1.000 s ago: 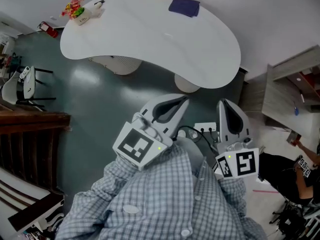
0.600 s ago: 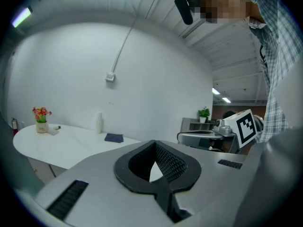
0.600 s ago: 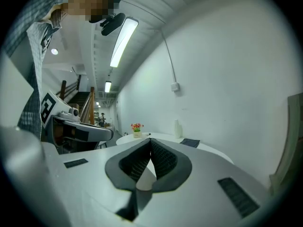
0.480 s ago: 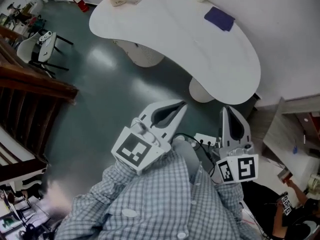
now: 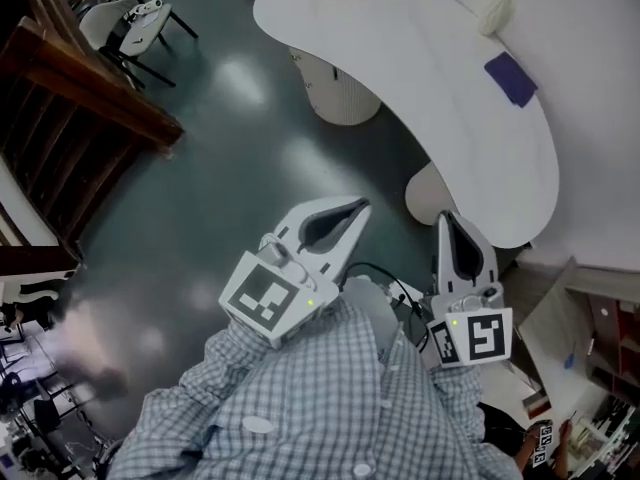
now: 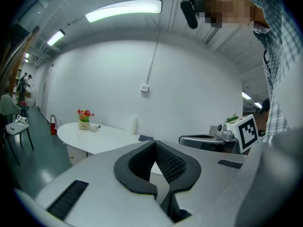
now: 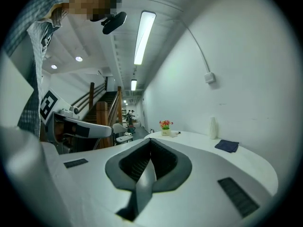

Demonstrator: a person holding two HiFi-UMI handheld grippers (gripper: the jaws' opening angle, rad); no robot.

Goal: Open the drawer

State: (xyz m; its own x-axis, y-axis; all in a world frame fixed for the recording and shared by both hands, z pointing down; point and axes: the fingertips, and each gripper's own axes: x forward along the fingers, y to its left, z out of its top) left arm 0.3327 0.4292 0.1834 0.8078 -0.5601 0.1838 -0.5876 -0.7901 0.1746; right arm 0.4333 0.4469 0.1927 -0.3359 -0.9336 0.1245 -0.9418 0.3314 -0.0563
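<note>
Drawer: can't make it out in any view. My left claw [image 5: 352, 206] and right claw [image 5: 446, 218] are both pressed together, empty, near the curved edge of the white desk [image 5: 400, 58].

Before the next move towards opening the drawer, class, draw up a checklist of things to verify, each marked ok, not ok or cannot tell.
1. The drawer in view: not ok, none shows in any view.
2. The left tool empty: ok, jaws together on nothing.
3. The right tool empty: ok, jaws together on nothing.
4. Jaws open for a handle: not ok, both shut.
5. Both tools apart from the white table: ok.
</note>
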